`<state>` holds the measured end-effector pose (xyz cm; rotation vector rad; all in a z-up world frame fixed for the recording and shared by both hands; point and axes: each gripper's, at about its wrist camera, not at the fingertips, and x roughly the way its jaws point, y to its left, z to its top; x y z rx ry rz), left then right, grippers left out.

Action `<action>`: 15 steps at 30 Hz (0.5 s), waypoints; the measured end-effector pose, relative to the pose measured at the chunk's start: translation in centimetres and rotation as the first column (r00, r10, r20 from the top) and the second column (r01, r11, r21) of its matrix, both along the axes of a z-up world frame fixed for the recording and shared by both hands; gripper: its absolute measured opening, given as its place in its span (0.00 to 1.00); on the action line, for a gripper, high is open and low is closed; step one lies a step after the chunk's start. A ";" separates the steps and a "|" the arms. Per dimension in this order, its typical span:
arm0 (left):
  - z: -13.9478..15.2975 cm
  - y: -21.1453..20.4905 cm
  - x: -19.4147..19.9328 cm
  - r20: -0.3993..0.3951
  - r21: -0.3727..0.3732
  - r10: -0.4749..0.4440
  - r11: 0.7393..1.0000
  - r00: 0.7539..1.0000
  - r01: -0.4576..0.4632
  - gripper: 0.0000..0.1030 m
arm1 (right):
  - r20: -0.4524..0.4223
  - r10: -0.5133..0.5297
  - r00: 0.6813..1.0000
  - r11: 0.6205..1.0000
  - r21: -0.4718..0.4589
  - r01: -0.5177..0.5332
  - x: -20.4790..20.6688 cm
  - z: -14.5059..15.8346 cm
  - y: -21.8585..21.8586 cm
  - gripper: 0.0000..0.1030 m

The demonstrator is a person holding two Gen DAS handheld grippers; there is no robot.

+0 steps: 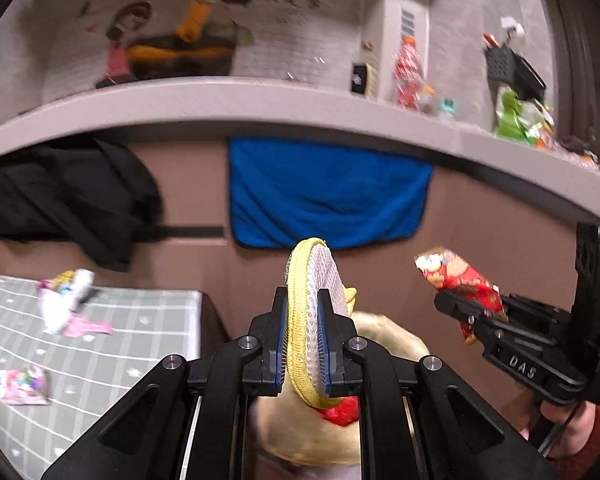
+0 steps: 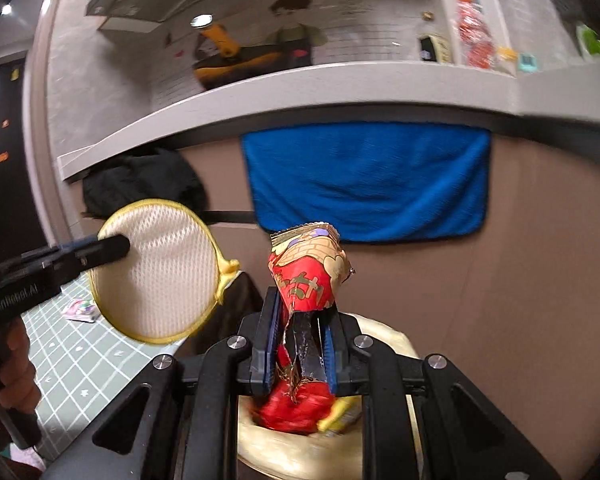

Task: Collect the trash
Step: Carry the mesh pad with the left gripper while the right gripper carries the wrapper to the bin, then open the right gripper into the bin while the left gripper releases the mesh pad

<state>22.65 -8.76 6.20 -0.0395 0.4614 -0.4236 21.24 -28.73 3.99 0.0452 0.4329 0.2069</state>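
My left gripper [image 1: 304, 300] is shut on a round white mesh lid [image 1: 316, 280] with a yellow rim, held edge-on and upright. Seen from the right wrist, the lid [image 2: 160, 268] faces the camera with the left gripper [image 2: 118, 246] clamped on its left side. My right gripper [image 2: 300, 312] is shut on a crumpled red and gold snack wrapper [image 2: 308, 268]; the left wrist view shows this wrapper [image 1: 456, 276] and the right gripper [image 1: 456, 308] off to the right. Below both sits a cream round bin [image 2: 384, 332] with red trash [image 2: 296, 408] inside.
A table with a green grid cloth [image 1: 100, 360] lies at lower left, with a pink wrapper [image 1: 22, 386] and a small pile of wrappers [image 1: 66, 300] on it. Behind are a brown panel, a blue towel [image 1: 324, 196], a black garment [image 1: 68, 196] and a grey counter ledge [image 1: 260, 100].
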 end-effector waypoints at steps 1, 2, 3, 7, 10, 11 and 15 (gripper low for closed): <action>-0.6 -0.7 0.4 -0.017 0.007 -0.012 1.000 1.000 0.013 0.13 | -0.006 -0.007 1.000 1.000 0.004 0.007 0.1 -0.3 -0.6 0.17; -1.3 -1.3 0.7 -0.034 0.011 -0.022 1.000 0.999 0.022 0.13 | -0.014 -0.013 1.000 1.000 0.009 0.013 0.3 -0.7 -1.1 0.17; -2.1 -1.9 1.1 -0.056 0.014 -0.031 0.999 0.998 0.031 0.13 | -0.023 -0.018 1.000 1.000 0.013 0.018 0.5 -1.1 -1.5 0.17; -4.3 -3.2 2.3 -0.129 0.012 -0.041 0.999 0.991 0.042 0.13 | -0.065 -0.023 0.998 0.999 0.024 0.024 1.8 -2.8 -2.7 0.17; -5.5 -3.3 3.1 -0.161 0.011 -0.035 0.999 0.986 0.037 0.13 | -0.084 -0.022 0.996 0.999 0.028 0.025 2.4 -3.8 -2.9 0.17; -5.9 -3.4 3.3 -0.167 0.014 -0.031 0.999 0.985 0.034 0.13 | -0.089 -0.025 0.996 0.999 0.027 0.027 2.6 -4.0 -3.0 0.17; -6.9 -3.7 3.7 -0.185 0.019 -0.024 0.999 0.983 0.028 0.13 | -0.112 -0.023 0.993 0.999 0.036 0.027 3.2 -5.0 -3.4 0.18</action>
